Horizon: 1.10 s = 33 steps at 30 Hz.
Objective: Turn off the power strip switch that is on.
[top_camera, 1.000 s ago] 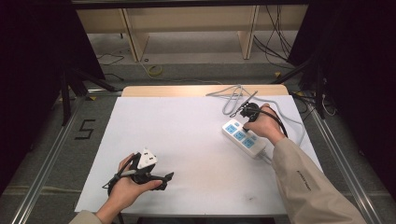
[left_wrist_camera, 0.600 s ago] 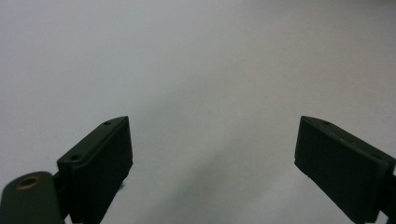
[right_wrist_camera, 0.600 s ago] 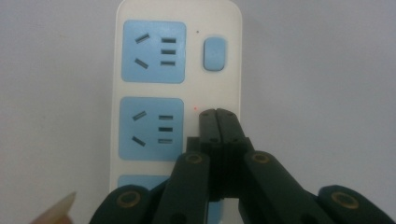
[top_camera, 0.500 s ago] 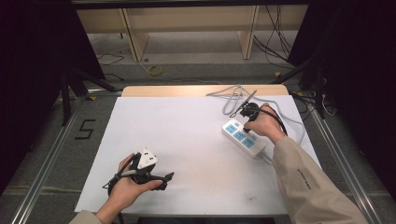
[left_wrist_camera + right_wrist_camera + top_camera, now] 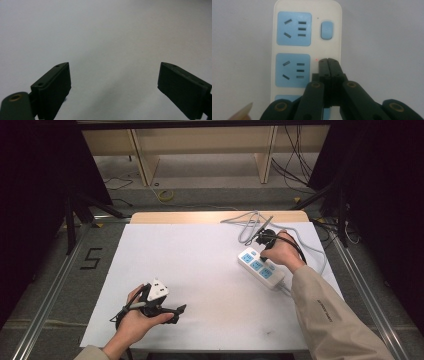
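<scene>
Power strip (image 5: pixel 307 50): lies flat on the white worktop (image 5: pixel 200 270) toward its right side, sockets up, cord (image 5: pixel 250 222) trailing off the far edge.
Right hand-held gripper (image 5: pixel 328 61): jaws pressed together, nothing between them — tips set down on the strip beside the middle socket, just by a small red light (image 5: pixel 315 59); likely closed to act as one firm poking tip on a switch.
Upper switch (image 5: pixel 327 30): blue, uncovered.
Left hand-held gripper (image 5: pixel 112 82): jaws wide apart and empty, held low over bare worktop near the front left — apparently idle.

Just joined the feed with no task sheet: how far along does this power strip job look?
Done: a red light glows beside the middle socket. In hand: the right gripper, shut, tips on the power strip where that socket's switch should be. Left: the far switch is untouched; the left gripper waits open over bare table.
</scene>
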Tool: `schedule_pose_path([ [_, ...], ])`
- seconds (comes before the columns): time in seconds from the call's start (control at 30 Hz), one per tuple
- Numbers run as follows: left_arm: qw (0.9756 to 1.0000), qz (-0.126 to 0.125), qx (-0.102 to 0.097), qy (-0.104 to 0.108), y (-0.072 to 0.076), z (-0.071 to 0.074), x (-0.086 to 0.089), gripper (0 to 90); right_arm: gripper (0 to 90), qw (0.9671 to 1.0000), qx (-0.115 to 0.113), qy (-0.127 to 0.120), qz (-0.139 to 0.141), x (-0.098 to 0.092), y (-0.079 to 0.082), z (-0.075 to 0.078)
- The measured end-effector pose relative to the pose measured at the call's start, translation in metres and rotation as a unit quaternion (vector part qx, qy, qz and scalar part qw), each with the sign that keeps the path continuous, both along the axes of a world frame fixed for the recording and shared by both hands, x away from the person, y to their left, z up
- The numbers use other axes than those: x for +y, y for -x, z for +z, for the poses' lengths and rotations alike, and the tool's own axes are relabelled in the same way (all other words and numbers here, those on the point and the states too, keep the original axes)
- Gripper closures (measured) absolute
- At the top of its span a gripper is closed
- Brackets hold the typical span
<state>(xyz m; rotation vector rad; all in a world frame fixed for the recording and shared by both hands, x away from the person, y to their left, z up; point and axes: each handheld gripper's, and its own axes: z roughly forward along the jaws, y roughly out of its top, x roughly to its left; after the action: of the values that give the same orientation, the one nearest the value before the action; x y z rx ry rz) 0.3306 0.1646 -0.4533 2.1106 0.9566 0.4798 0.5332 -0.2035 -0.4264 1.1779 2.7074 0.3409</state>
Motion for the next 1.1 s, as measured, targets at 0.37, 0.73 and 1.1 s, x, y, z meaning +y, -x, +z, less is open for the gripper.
schedule_pose_path([
  [0.37,1.0000,0.000,0.000,-0.001,0.0000,0.0001,0.0000,10.9,90.0,1.0000,0.004,0.005,-0.001,0.0023,-0.0012,0.0001],
  [0.73,1.0000,-0.001,-0.001,-0.001,0.0000,0.0000,-0.0002,11.0,90.0,0.9998,0.010,0.017,0.000,0.0053,-0.0024,0.0004],
  [1.1,1.0000,-0.002,0.000,-0.001,0.0000,-0.0001,-0.0001,11.0,90.0,0.9994,0.012,0.033,0.003,0.0077,-0.0033,-0.0005],
])
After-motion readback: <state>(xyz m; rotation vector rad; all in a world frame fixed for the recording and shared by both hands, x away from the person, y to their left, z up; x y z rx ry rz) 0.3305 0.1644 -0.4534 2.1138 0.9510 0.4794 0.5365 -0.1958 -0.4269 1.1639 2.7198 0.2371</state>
